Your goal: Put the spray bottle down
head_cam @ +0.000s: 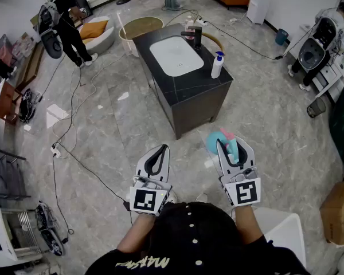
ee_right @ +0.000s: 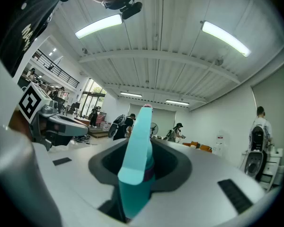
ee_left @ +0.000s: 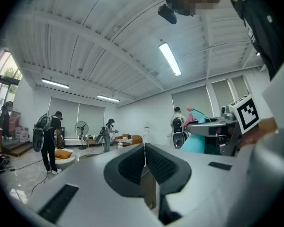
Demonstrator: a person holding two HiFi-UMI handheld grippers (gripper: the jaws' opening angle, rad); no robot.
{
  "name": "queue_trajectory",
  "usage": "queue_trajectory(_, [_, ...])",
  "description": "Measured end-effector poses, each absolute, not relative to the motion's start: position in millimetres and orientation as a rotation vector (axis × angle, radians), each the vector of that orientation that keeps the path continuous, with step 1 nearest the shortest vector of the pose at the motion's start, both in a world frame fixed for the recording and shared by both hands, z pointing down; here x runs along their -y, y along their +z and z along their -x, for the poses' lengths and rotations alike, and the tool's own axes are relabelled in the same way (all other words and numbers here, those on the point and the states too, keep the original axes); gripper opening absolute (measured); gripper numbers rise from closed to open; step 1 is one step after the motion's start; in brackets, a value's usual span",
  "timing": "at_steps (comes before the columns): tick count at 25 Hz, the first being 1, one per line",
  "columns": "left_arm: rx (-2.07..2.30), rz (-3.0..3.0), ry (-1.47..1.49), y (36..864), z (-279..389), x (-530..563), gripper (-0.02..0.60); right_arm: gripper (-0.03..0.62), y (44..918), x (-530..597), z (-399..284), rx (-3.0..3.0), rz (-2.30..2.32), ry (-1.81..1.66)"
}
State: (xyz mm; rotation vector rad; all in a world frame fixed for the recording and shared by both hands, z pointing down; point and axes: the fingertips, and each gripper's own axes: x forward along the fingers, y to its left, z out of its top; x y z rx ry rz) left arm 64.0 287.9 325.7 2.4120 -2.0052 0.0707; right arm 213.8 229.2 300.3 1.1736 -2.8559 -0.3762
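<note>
Right gripper view shows the right gripper (ee_right: pixel 142 150) clamped on a smooth teal plastic spray bottle (ee_right: pixel 132 174) with a pink-tipped trigger head, carried in the air. Beside it, the left gripper (ee_left: pixel 144 148) has its 2 ribbed dark pads pressed together on nothing. Ahead, glossy grey stone floor (head_cam: pixel 120 125) strewn with loose cables (head_cam: pixel 86 168) lies open up to a black block counter (head_cam: pixel 200 96) with 1 white oval basin (head_cam: pixel 176 55).
</note>
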Motion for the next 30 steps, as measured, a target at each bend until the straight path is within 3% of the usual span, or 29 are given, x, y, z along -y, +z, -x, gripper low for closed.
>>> queue_trajectory(14, [2.012, -2.418, 0.052, 328, -54, -286, 0.017, 0.117, 302, -228, -205, 2.876, -1.182, -0.315])
queue_trajectory(30, [1.929, -2.458, 0.058, 343, 17, -295, 0.017, 0.117, 326, -238, -144, 2.826, -1.289, -0.191])
